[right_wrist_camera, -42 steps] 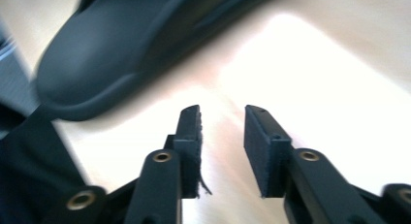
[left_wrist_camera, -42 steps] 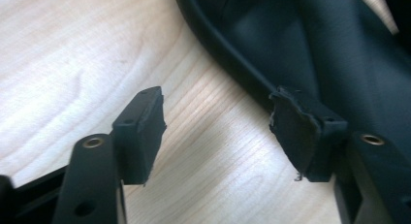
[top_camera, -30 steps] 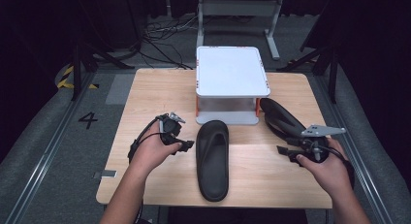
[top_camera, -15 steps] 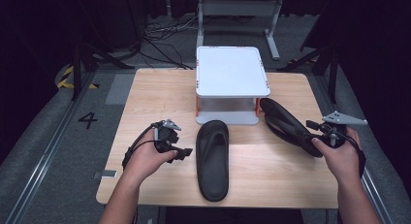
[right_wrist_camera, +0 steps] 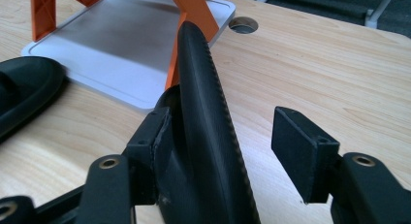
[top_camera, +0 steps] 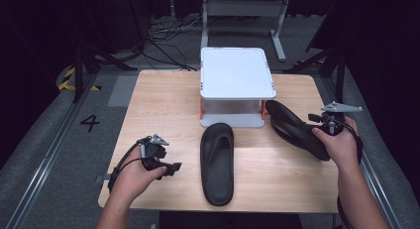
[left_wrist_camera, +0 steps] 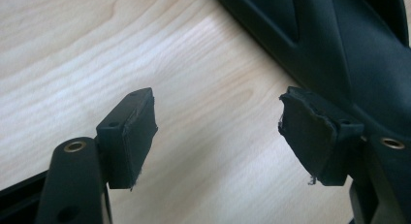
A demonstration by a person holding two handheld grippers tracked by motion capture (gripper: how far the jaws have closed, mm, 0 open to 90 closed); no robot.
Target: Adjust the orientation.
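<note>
One black sandal lies flat at the middle of the wooden table; its edge fills the upper right of the left gripper view. My left gripper rests to its left, open, with bare wood between the pads. A second black sandal stands tilted on its edge at the right, its toe against the stand. My right gripper is at its heel, open, with the sandal between the jaws. The left pad touches it and the right pad stands apart.
A white two-level stand with orange supports sits at the table's back middle, its lower plate just beyond the flat sandal's toe. A cable hole is in the tabletop behind it. Cables and metal frames lie on the floor beyond.
My right hand has moved right and away from me, and the right sandal has turned up onto its edge. The left hand slid slightly back toward the near edge.
</note>
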